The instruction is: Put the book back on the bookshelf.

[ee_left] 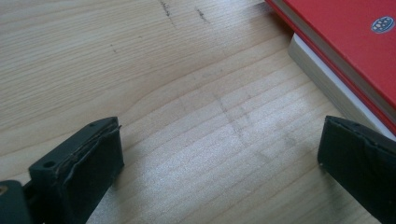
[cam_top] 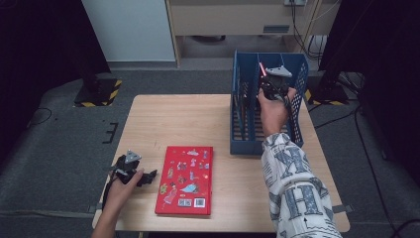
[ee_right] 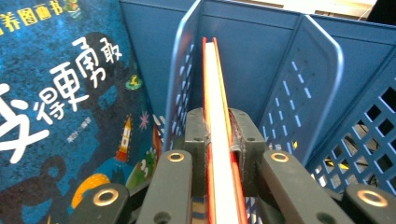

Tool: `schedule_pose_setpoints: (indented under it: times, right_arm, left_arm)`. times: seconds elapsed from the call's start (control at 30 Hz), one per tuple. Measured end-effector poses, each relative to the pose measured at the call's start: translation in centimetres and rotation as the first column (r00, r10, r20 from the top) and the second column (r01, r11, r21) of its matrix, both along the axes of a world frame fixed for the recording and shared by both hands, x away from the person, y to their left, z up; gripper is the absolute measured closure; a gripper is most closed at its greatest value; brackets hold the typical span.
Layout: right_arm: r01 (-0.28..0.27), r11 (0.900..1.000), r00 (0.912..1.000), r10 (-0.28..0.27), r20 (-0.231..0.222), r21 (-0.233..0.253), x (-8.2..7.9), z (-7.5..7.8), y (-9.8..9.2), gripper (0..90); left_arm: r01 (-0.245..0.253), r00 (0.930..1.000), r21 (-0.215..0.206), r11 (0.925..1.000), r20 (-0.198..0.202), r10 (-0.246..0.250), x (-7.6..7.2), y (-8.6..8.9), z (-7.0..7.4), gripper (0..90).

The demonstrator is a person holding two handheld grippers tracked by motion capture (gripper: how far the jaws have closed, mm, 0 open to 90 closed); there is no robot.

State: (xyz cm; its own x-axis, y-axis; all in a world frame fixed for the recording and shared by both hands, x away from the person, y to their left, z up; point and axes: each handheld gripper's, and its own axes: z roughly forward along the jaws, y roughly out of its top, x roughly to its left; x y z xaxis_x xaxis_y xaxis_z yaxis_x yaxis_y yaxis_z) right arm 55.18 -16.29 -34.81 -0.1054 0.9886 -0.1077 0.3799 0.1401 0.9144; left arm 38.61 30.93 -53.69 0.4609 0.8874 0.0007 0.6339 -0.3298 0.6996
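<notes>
While the right gripper [ee_right: 219, 140] clamps a thin red-edged book [ee_right: 215, 93] inside the blue rack [cam_top: 247, 119], the left gripper [ee_left: 219, 158] rests wide open, empty, well away beside the red book [cam_top: 185, 179], apparently just above the tabletop.

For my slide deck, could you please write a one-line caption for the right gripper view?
Right gripper clamps a red-covered book upright inside the blue file rack, beside a blue picture book.

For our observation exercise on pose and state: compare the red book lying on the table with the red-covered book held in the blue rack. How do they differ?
The red book on the table lies flat, cover up; the held book stands on edge in the blue rack. The right gripper clamps the held book; the table book is ungripped, beside the open left gripper. The table book shows its pictured cover; the held book shows its page edges. Both have red covers.
</notes>
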Motion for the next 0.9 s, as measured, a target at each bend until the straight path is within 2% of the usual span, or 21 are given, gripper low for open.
schedule_pose_setpoints:
  times: [0.3, 0.4, 0.57, 0.63, 0.9]
  right_arm:
    - [-0.022, 1.000, 0.9998, 0.022, 0.000, -0.007, -0.13, -0.11, 0.60, 75.5]
    - [-0.035, 0.999, 0.9994, 0.035, -0.001, 0.006, -0.18, -0.08, 0.64, 68.2]
    - [-0.054, 0.998, 0.9984, 0.055, -0.011, 0.034, -0.38, -0.02, 0.64, 61.1]
    - [-0.068, 0.997, 0.9977, 0.068, -0.002, 0.039, -0.56, 0.09, 0.77, 58.6]
    - [-0.093, 0.993, 0.9957, 0.093, -0.003, 0.066, -1.00, -0.18, 0.71, 56.8]
  left_arm:
    - [0.002, 1.0000, 0.001, 1.0000, -0.001, -0.002, 0.01, -0.02, 0.01, 0.0]
    - [0.005, 1.0000, 0.005, 1.0000, -0.002, -0.005, 0.01, 0.00, 0.03, 0.0]
    - [0.007, 1.0000, 0.005, 1.0000, -0.002, -0.007, 0.02, -0.01, 0.03, 0.0]
    - [0.007, 1.0000, 0.005, 1.0000, -0.002, -0.007, 0.03, -0.02, 0.03, 0.0]
    - [0.007, 1.0000, 0.005, 1.0000, -0.002, -0.007, 0.03, -0.04, 0.03, 0.0]
